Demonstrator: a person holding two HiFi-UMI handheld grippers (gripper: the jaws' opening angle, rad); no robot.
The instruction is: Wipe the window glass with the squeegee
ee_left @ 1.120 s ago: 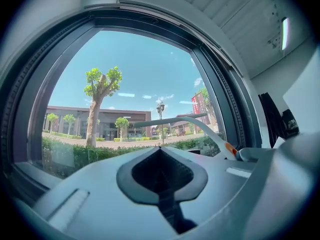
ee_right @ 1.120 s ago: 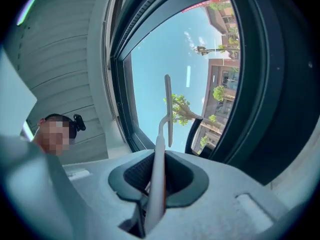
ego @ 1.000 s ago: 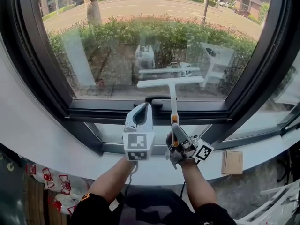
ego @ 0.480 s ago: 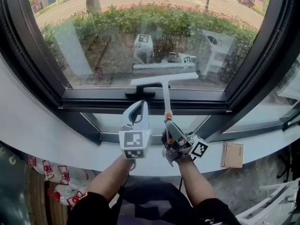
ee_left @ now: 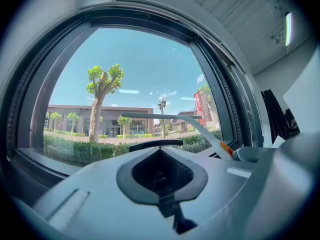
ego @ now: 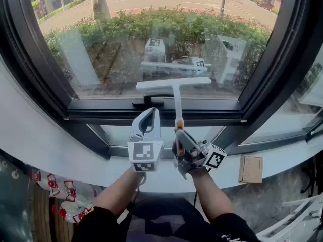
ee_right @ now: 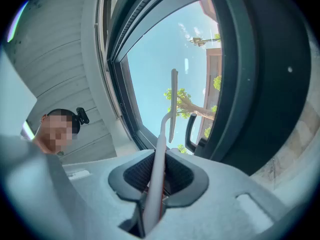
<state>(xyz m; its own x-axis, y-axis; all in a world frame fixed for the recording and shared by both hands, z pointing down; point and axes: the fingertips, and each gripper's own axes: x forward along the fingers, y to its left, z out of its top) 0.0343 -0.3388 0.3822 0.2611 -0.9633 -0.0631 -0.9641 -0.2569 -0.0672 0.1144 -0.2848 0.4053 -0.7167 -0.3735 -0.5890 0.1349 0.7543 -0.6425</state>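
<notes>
While the head view looks down on both grippers side by side before the window glass [ego: 151, 39], each gripper view adds what it cannot. From above, the right gripper [ego: 180, 135] holds the squeegee [ego: 174, 83] by the near end of its white handle. The shaft runs away to the blade, which lies crosswise low on the pane, just above the black window handle [ego: 149, 103]. A faint reflection of the blade shows higher in the glass; whether the blade touches the pane cannot be told.

The right gripper view shows the grip itself: the jaws of the right gripper [ee_right: 157, 179] are clamped on the squeegee [ee_right: 172, 104], whose handle rises between the dark pads. At its left is the person's head [ee_right: 62, 115].

The left gripper [ego: 151, 116] sits just left of the right one. In its own view the left gripper [ee_left: 160, 171] has its jaws together with nothing between them, and the squeegee [ee_left: 200, 126] crosses beyond, with a tree [ee_left: 102, 84] outside. Only the head view shows the brown box [ego: 251, 169] on the sill at the right.
</notes>
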